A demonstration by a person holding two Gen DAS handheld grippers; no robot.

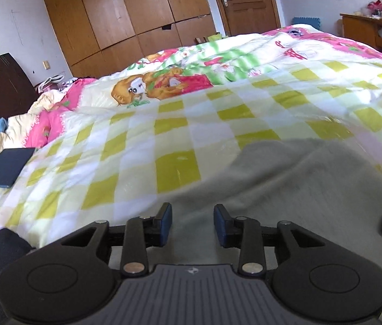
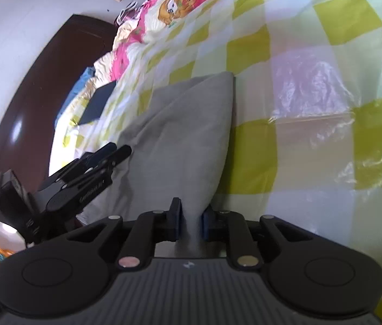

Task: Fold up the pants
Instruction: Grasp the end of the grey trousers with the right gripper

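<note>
Here the right tool (image 2: pixel 190 220) pinches the grey pants (image 2: pixel 188 124); left tool (image 1: pixel 192 223) gapes.

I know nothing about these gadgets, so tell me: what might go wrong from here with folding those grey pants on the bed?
1. Only the right gripper pinches the grey pants, and by a narrow bunch of cloth; it may slip out when pulled.
2. The left gripper is open over the cloth, so the fold may drag lopsided.
3. The clear plastic sheet lies on the checked quilt beside the pants and could get swept along.
</note>
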